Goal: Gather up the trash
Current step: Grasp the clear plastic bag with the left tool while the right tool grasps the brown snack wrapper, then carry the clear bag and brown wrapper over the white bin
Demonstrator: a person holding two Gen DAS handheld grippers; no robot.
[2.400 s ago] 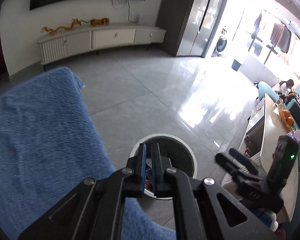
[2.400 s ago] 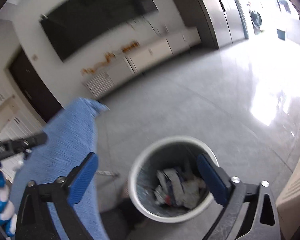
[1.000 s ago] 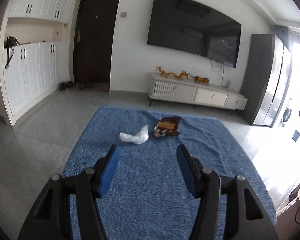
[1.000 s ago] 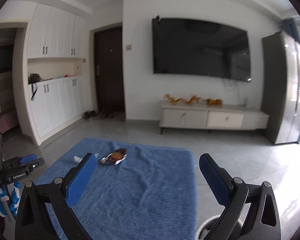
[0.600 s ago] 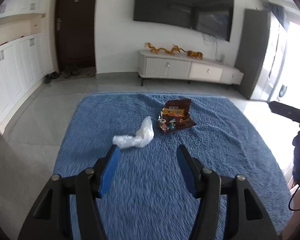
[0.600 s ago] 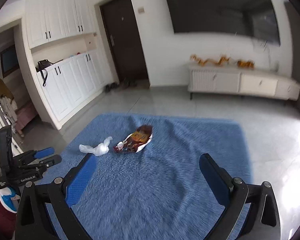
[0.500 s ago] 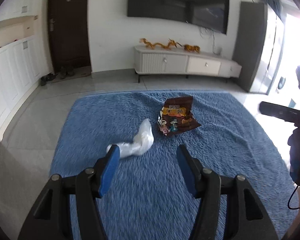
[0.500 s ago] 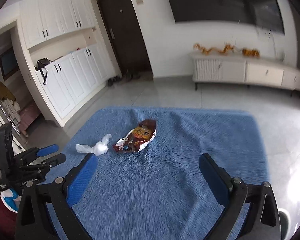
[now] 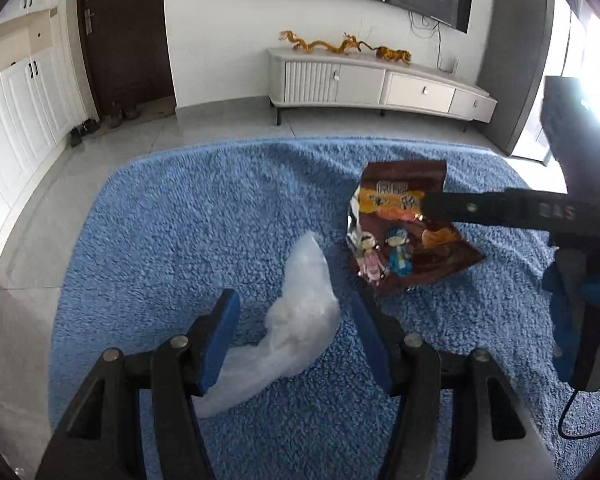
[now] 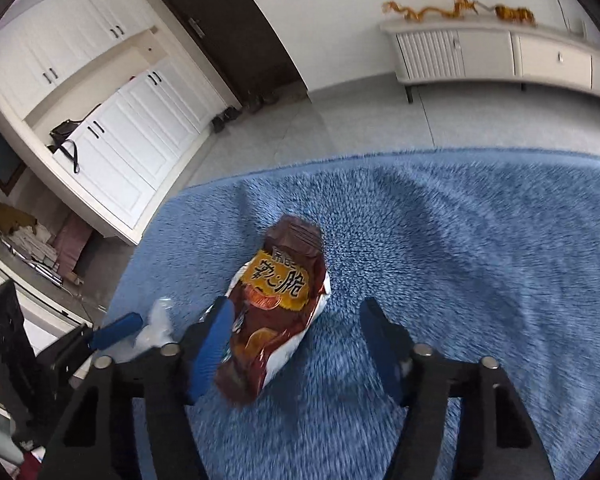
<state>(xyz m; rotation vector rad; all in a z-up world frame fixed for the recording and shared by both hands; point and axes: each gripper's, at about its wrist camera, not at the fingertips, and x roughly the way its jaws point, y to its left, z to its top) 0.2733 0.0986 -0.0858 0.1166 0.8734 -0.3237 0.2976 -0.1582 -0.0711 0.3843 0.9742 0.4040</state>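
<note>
Two bits of trash lie side by side on the blue rug (image 9: 172, 216), so each claw takes one: the left claw (image 9: 296, 344) sits wide around the white bag (image 9: 300, 320), and the right claw (image 10: 296, 344) is closing around the snack bag (image 10: 276, 304), at 1 o'clock from the white one.

blue rug (image 9: 204, 216) | TV cabinet (image 9: 380, 84) w/ gold figurines (image 9: 324, 45), prob. dragons | dark door (image 9: 124, 32)
</note>
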